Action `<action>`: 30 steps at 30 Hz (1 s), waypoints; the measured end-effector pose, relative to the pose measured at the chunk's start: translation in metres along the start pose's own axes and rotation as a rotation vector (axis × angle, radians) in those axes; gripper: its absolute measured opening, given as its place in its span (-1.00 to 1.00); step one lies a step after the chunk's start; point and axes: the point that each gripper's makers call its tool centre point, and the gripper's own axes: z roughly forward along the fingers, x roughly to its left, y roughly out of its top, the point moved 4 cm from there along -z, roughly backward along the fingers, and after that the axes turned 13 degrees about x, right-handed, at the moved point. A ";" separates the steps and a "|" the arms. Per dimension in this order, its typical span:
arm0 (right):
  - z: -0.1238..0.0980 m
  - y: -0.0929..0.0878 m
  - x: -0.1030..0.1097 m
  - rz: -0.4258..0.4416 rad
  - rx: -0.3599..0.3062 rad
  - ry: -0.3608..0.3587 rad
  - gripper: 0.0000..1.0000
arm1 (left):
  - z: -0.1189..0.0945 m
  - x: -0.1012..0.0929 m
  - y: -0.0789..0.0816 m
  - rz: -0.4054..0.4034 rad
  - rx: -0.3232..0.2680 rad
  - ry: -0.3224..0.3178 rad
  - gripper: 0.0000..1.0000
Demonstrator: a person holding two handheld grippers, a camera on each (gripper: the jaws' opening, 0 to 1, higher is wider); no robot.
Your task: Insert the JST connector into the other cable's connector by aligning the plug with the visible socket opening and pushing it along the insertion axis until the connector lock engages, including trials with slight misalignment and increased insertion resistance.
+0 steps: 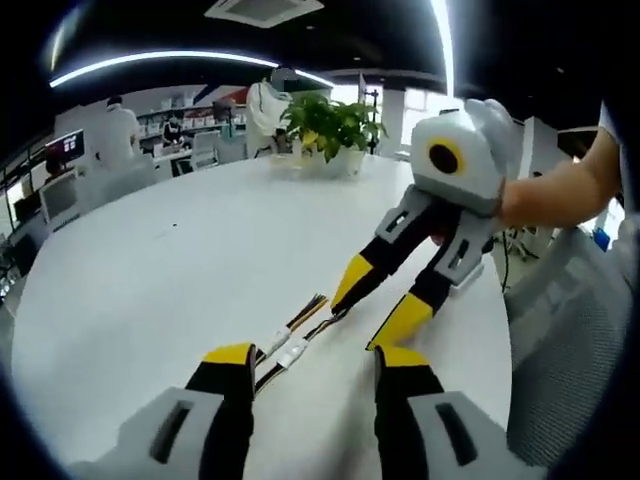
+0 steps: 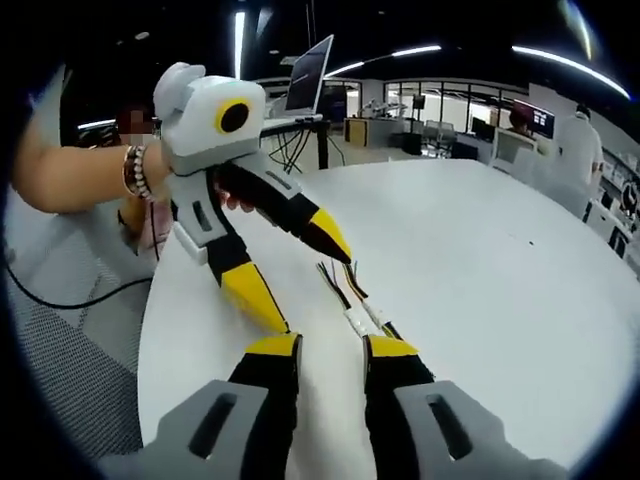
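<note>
Cables w/ white JST connectors [image 1: 290, 350] lie flat on the round white table [image 1: 150, 260], between my two grippers. In left gripper view the striped multi-colour wire bundle [image 1: 308, 310] fans out past the connectors toward the far side; the two white connector bodies sit end to end, can't tell if they're mated or just touching.

My left gripper [image 1: 312, 362], black jaws w/ yellow tips, is released: jaws spread apart, cable lying in the gap near the left jaw, not pinched. My right gripper [image 1: 368, 308], grey body w/ yellow-black jaws, comes in from the right, tips down near the table by the wire ends; jaws apart, gripping nothing as far as I can see.

In right gripper view my right gripper [image 2: 332, 346] has jaws parted, white connectors [image 2: 358, 320] just ahead between the tips, loose wires [image 2: 335, 275] beyond. Left gripper [image 2: 305, 275] enters from the left, jaws splayed, one tip close by the wires.

Green potted plant [image 1: 330, 125] at far table edge. Grey mesh chair [image 1: 570, 340] beside table.
</note>
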 end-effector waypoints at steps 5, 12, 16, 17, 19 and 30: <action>-0.008 -0.003 -0.004 0.024 -0.008 -0.029 -0.29 | -0.003 0.005 0.001 -0.051 -0.015 0.025 0.27; -0.017 -0.011 -0.013 0.063 -0.001 -0.071 0.04 | -0.009 0.010 -0.001 -0.107 -0.023 0.047 0.67; -0.022 -0.018 -0.015 0.100 -0.007 -0.065 0.07 | -0.013 0.012 -0.003 -0.134 -0.027 0.064 0.69; -0.023 -0.020 -0.015 0.104 -0.007 -0.070 0.10 | -0.013 0.012 -0.005 -0.133 -0.021 0.069 0.70; -0.026 -0.023 -0.018 0.116 -0.008 -0.087 0.19 | -0.015 0.012 -0.006 -0.136 -0.015 0.072 0.73; -0.051 -0.036 -0.026 0.131 -0.013 -0.132 0.27 | -0.043 0.015 -0.016 -0.153 0.020 0.144 0.73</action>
